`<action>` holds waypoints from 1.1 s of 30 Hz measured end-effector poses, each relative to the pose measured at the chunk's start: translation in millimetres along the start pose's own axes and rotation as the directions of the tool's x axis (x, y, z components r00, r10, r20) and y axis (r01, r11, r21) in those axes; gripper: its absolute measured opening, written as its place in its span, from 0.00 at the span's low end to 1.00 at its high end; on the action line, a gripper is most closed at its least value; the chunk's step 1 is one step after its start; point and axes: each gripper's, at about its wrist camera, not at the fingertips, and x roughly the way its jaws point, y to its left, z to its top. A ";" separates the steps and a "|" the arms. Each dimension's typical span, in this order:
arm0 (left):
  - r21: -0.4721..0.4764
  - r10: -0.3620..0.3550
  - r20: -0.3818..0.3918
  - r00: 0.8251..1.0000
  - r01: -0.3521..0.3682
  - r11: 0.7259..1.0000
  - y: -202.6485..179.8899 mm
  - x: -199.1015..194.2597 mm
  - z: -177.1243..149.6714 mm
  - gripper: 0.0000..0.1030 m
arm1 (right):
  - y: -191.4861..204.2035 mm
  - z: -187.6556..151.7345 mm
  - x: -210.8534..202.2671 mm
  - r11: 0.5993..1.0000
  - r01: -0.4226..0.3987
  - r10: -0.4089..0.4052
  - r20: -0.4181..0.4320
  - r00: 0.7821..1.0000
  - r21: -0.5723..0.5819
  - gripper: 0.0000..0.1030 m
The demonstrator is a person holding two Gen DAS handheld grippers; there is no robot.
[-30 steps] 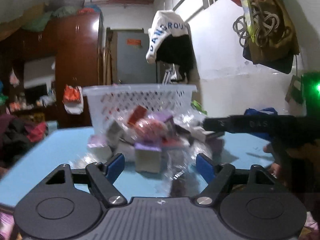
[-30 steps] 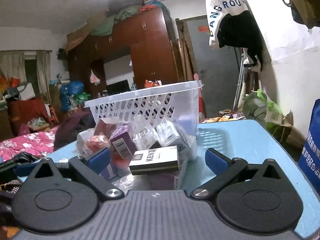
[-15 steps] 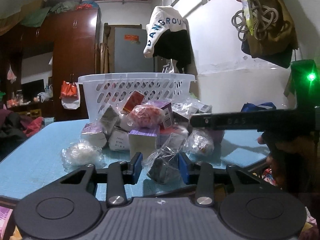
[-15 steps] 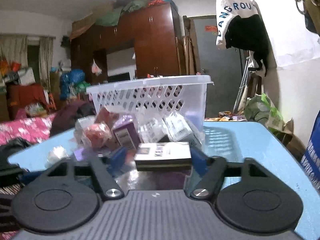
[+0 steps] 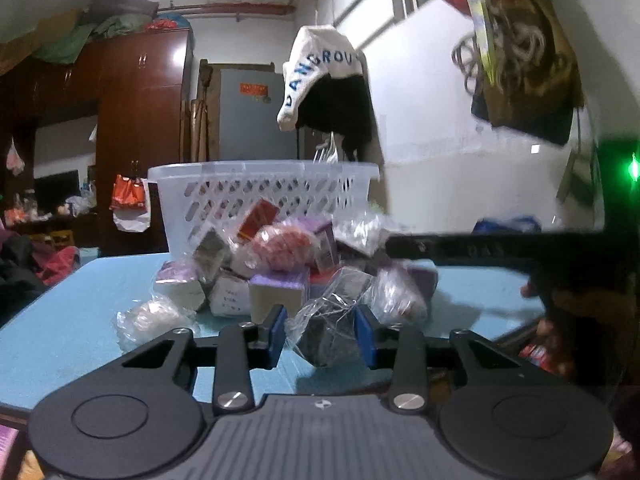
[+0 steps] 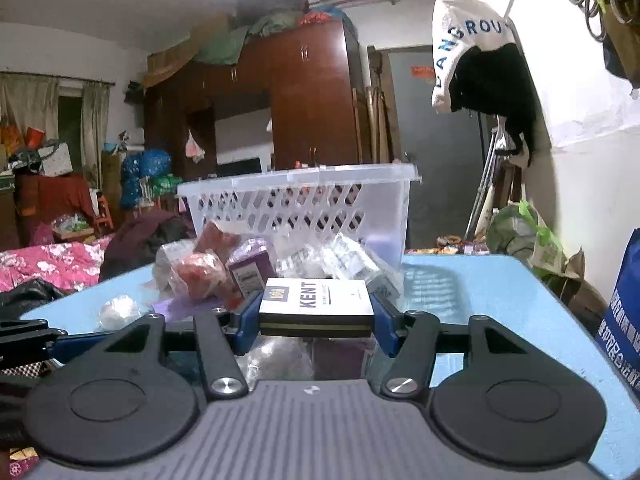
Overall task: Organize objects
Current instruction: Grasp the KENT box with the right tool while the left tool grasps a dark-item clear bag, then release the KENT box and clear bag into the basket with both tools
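A pile of small boxes and clear plastic packets (image 5: 280, 264) lies on the blue table (image 5: 80, 312) in front of a white lattice basket (image 5: 264, 188). My left gripper (image 5: 322, 332) is shut on a dark item in a crinkled clear plastic packet (image 5: 332, 328), held just above the table. My right gripper (image 6: 316, 316) is shut on a white and black Kent box (image 6: 316, 304), held flat and lifted in front of the pile. The basket also shows in the right wrist view (image 6: 300, 204). The right gripper's body (image 5: 520, 248) shows as a dark bar at the right of the left wrist view.
A red packet (image 6: 200, 276) and a purple box (image 6: 250, 272) lie in the pile. A small white packet (image 6: 118, 310) lies apart at the left. A wall with hanging clothes (image 5: 328, 92) stands right of the table. A blue bag (image 6: 624, 308) stands beside the table's right edge.
Both grippers closed from open: the left on the plastic packet, the right on the Kent box. Both then lifted their items slightly.
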 end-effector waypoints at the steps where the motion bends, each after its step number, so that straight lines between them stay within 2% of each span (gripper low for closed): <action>1: -0.017 -0.004 0.018 1.000 0.004 1.000 5.6 -4.4 2.2 0.39 | -0.3 1.1 -2.7 1.000 -0.007 0.007 0.010 1.000 0.002 0.58; 6: -0.078 0.001 0.068 0.998 0.004 0.997 31.9 -16.8 13.5 0.39 | -5.6 4.2 -8.3 0.999 -0.023 0.021 0.046 0.999 0.039 0.58; 17: -0.167 -0.011 0.141 0.990 0.035 0.985 57.0 -19.2 31.2 0.39 | -8.8 19.5 -13.4 0.997 -0.048 0.042 0.099 0.994 0.066 0.58; 20: -0.160 -0.006 0.189 0.982 0.036 0.986 63.8 -6.7 64.2 0.39 | -9.0 43.6 -2.9 0.998 -0.053 0.049 0.127 0.991 0.027 0.58; 22: -0.142 0.008 0.225 0.974 0.025 0.990 68.5 9.3 94.9 0.39 | -12.5 71.7 13.9 0.997 -0.078 0.075 0.146 0.986 0.017 0.58; 24: -0.136 0.022 0.226 0.974 0.009 0.991 75.4 34.3 127.9 0.39 | -15.7 103.0 35.5 0.994 -0.105 0.103 0.143 0.984 0.007 0.58; 27: -0.131 0.043 0.175 0.984 -0.020 0.991 83.5 80.8 170.9 0.40 | -15.8 139.7 71.9 0.994 -0.100 0.103 0.103 0.989 -0.036 0.58; 29: -0.138 0.032 0.076 0.997 -0.021 0.990 88.4 115.6 186.8 0.42 | -17.2 148.4 91.0 0.994 -0.103 0.104 0.078 0.992 -0.025 0.60; 30: -0.153 0.020 0.028 0.999 -0.015 0.988 91.3 132.3 188.7 0.47 | -14.6 150.0 99.5 0.995 -0.093 0.096 0.067 0.993 -0.047 0.65; 31: -0.153 0.011 -0.022 1.000 -0.014 0.988 92.5 150.9 188.0 0.61 | -11.0 149.4 109.9 0.993 -0.081 0.085 0.045 0.995 -0.087 0.84; 32: -0.148 0.020 -0.061 0.998 -0.029 0.989 93.2 162.0 185.3 0.62 | -8.3 147.0 118.6 0.993 -0.057 0.060 0.026 0.998 -0.108 0.92; 33: -0.153 0.038 -0.086 0.996 -0.051 0.987 94.0 169.3 180.3 0.62 | -7.1 143.6 124.8 0.992 -0.043 0.044 0.008 0.999 -0.117 0.91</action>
